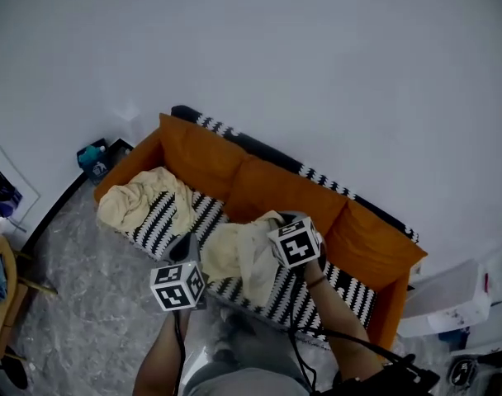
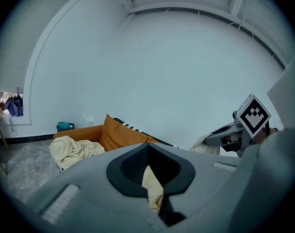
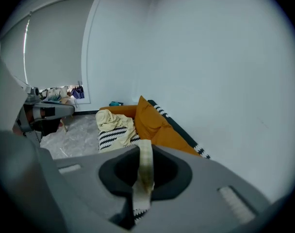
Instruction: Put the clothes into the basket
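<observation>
The left gripper is clenched on a fold of a cream garment. Its own view shows pale knit pinched between its jaws and hanging below them. To its right, the right gripper is clamped on another edge of the same garment, with a narrow strip of cloth running up through its closed jaws. Held between the two tools, the garment hangs over the seat of the orange sofa. I cannot tell whether its lower end touches the seat.

I judge the task barely begun. This piece is held up but is in no basket. A second cream piece lies heaped on the sofa's far end, well off to the left of the left gripper, with neither tool near it. No view shows clothes already stowed.

Only the head view shows a white bin past the sofa's other arm, well to the right of the right gripper. It may be the basket, but I cannot be sure. The gripper views settle each grip, which the head view does not show, and each catches the other tool off to one side.
</observation>
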Available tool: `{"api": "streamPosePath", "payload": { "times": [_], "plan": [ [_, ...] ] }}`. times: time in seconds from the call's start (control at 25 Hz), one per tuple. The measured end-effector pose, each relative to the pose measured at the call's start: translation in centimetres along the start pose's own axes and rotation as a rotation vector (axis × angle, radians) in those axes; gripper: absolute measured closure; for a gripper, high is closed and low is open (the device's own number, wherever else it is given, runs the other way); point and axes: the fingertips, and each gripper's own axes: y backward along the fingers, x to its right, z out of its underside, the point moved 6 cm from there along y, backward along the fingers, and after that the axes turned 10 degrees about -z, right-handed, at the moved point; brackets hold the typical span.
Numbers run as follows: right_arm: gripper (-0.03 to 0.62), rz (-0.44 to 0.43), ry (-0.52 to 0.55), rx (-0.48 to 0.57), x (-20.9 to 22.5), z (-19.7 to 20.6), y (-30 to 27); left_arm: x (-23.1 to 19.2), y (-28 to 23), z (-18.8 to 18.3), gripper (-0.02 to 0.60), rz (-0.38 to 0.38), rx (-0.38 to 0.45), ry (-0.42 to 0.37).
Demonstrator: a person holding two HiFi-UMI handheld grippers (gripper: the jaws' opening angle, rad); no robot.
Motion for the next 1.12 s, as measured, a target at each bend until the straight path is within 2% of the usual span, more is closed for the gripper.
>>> {"api": "streamPosePath", "payload": {
  "times": [0.24,0.52,0.8,1.12],
  "plan": [
    [0.565,0.096,-0.024,0.079,0.3,0.0,6.9,4.1,1.7,-1.5,0.572,0.124,0.048,-0.024],
    [0.565,0.272,-0.071,0.118,1.4,2.6,15.6,10.2,3.9,-1.3,0.572,0.303,0.052,-0.067],
    [0.565,0.416,-0.177,0.079,2.8,8.1,23.2,16.6,5.1,-1.1,0.572,0.473,0.040,-0.119],
    [0.565,0.555,-0.348,0.093,4.2,15.8,30.4,23.8,6.6,0.7,0.572,0.638,0.014,-0.165]
  ]
}}
